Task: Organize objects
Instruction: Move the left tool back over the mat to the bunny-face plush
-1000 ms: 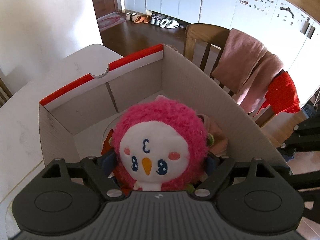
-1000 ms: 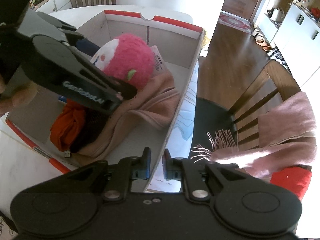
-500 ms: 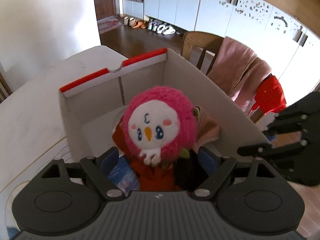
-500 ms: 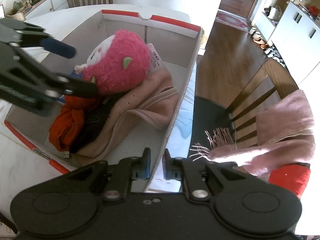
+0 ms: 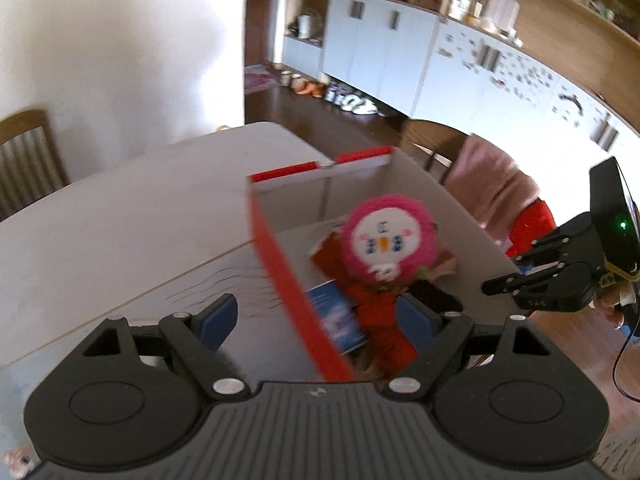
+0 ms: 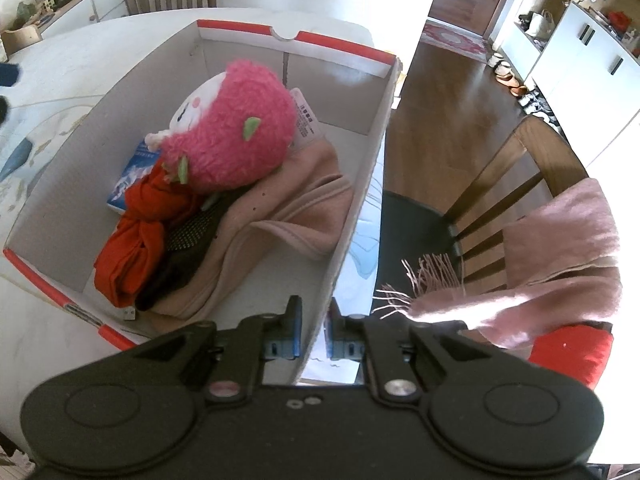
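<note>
A pink plush toy [image 5: 384, 246] [image 6: 236, 136] with a white face lies in the open cardboard box [image 5: 280, 264] [image 6: 352, 208], on top of an orange cloth [image 6: 132, 240], a black item [image 6: 188, 232], a pink towel [image 6: 288, 204] and a blue book [image 6: 132, 168]. My left gripper [image 5: 316, 316] is open and holds nothing. It hangs above and in front of the box's red-edged side wall, apart from the toy. My right gripper [image 6: 314, 328] [image 5: 552, 280] is shut on the box's near side wall, which runs between its blue pads.
The box stands on a white table [image 5: 120, 208] near its edge. A wooden chair [image 6: 500, 184] right of the box carries a pink scarf [image 6: 560, 240] and a red cloth [image 6: 568, 352]. Another chair [image 5: 28, 160] stands at the table's far left.
My left gripper has drawn back, up and to the left, out of the box, and has left the right wrist view. The plush toy stays on the pile. The right gripper has not moved.
</note>
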